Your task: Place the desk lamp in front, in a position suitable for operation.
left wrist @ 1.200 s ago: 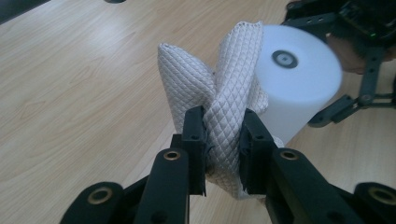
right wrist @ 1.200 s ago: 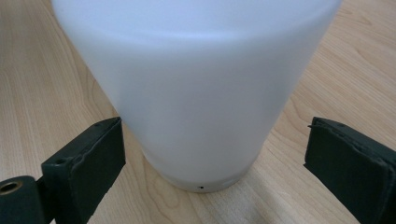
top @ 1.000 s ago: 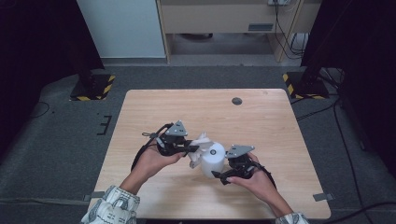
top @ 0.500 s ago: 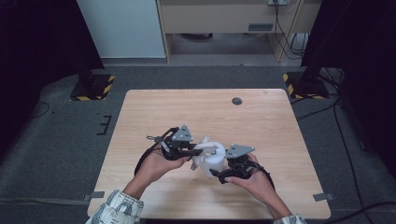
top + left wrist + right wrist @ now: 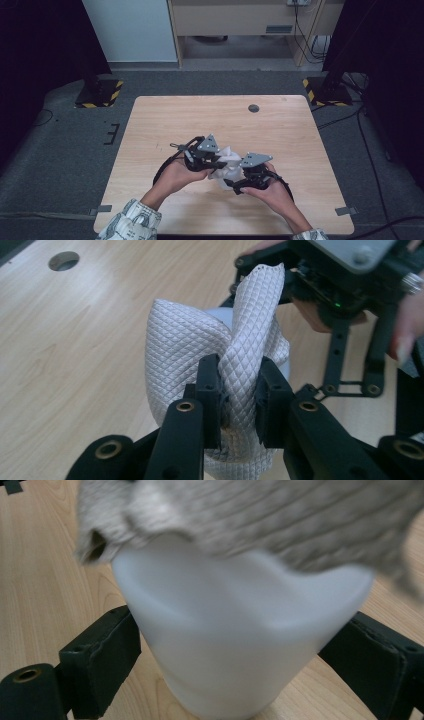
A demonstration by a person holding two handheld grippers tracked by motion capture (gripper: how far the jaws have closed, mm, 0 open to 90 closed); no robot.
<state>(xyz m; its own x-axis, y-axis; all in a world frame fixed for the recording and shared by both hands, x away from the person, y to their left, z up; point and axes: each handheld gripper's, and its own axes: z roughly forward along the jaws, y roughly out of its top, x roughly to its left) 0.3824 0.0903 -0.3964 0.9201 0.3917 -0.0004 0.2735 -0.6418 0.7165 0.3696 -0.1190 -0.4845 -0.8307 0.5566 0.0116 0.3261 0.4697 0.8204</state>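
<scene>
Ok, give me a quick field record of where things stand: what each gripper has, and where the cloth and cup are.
left gripper: shut on the cloth, a bunched fold pinched between its jaws
right gripper: jaws on both sides of the cup, gripping it
cloth: white, quilted, draped over the cup's rim
cup: white, plastic, upright on the table
position: near the table's front edge, between both hands
table: light wood, with a round hole near the far edge

No readable text, no labels, no brand names, no numbers, no signs on anything in the three views
</scene>
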